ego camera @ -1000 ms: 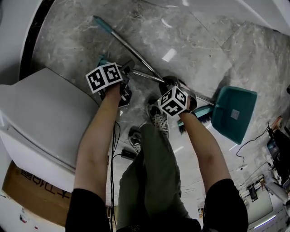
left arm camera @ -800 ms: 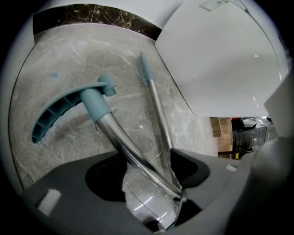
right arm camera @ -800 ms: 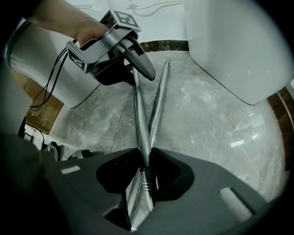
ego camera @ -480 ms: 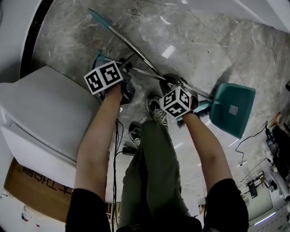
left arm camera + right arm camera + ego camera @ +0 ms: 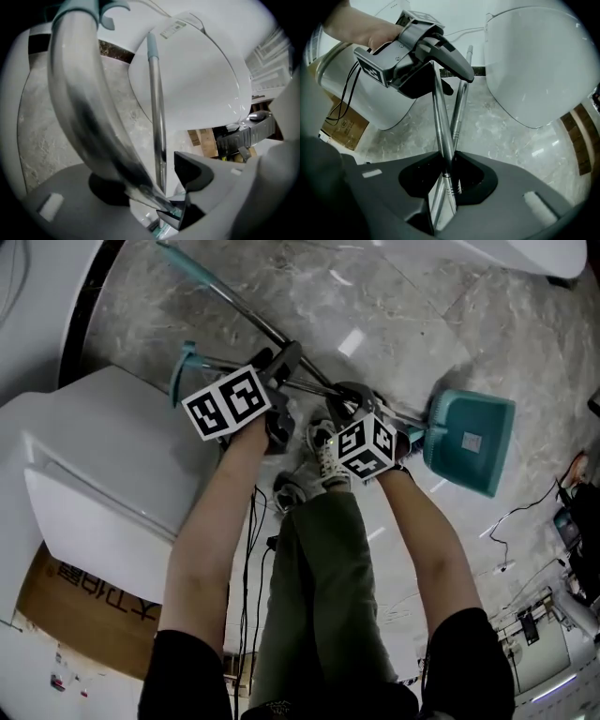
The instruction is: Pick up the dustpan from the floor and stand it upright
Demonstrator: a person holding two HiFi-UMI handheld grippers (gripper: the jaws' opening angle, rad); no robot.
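A teal dustpan [image 5: 469, 439] on a long metal handle [image 5: 211, 362] hangs tilted just over the marble floor in the head view. My left gripper [image 5: 284, 367] is shut on that handle near its teal hook end. In the left gripper view the handle [image 5: 79, 93] runs up from between the jaws [image 5: 154, 187]. My right gripper [image 5: 356, 407] is shut on the same handle lower down, nearer the pan. The right gripper view shows the handle [image 5: 439, 122] pinched at its jaws [image 5: 446, 176]. A broom's metal handle [image 5: 234, 301] crosses underneath, also seen as a thin pole [image 5: 156, 108] [image 5: 461, 108].
A large white rounded casing [image 5: 103, 456] stands close on the left, with a cardboard box [image 5: 84, 592] beyond it. The person's shoes [image 5: 323, 451] are just below the grippers. Another white body [image 5: 534, 65] rises on the far side. Cables [image 5: 525, 521] trail on the right.
Both grippers have risen with the dustpan handle. Its teal hook end has come up higher, and the pan has swung in closer to the right gripper.
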